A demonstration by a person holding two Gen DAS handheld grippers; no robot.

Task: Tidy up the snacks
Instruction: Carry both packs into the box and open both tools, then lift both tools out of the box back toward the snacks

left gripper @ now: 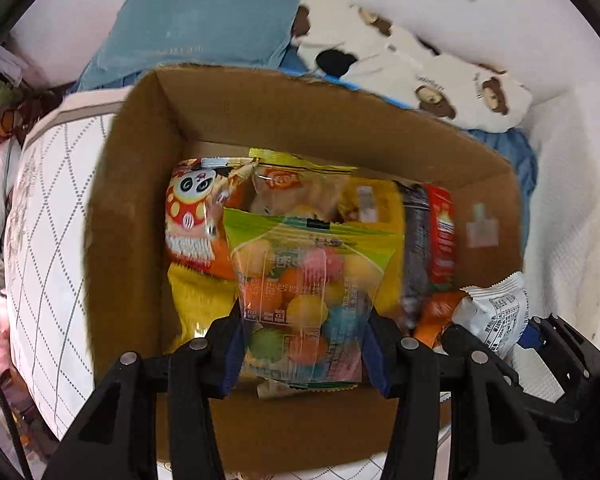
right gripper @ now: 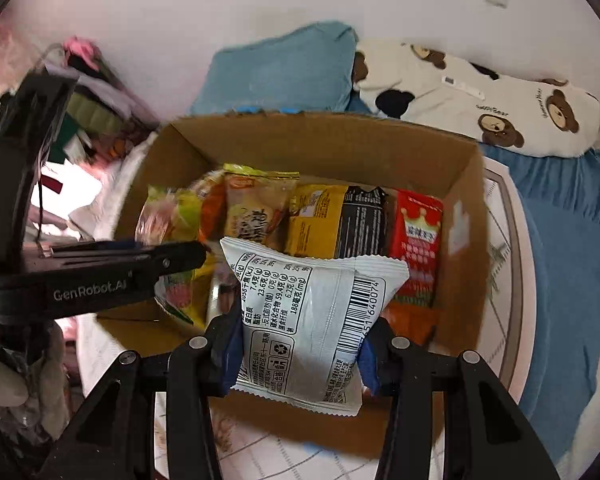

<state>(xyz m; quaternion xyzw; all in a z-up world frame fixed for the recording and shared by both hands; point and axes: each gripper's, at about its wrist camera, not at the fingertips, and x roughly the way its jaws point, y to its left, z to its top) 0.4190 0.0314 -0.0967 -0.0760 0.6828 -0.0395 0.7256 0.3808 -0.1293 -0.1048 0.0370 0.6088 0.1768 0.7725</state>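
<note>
L gripper (left gripper: pixel 304 344) w/ candy bag (left gripper: pixel 300 292)

The box (left gripper: pixel 320 120) is plain brown cardboard, matt, with a rough torn rim. The candy bag (left gripper: pixel 304 280) in the left tool (left gripper: pixel 304 344) is clear, glossy plastic film that catches the light. The white packet (right gripper: pixel 312 320) in the right tool (right gripper: pixel 300 354) is crinkled, faintly shiny foil-like wrap with zigzag-cut ends. Both tools are matt black plastic with metal pins and blue pads (right gripper: pixel 230 354). The pillow (right gripper: pixel 284 68) is soft blue cloth; the mattress (left gripper: pixel 48 216) is quilted white fabric.
</note>
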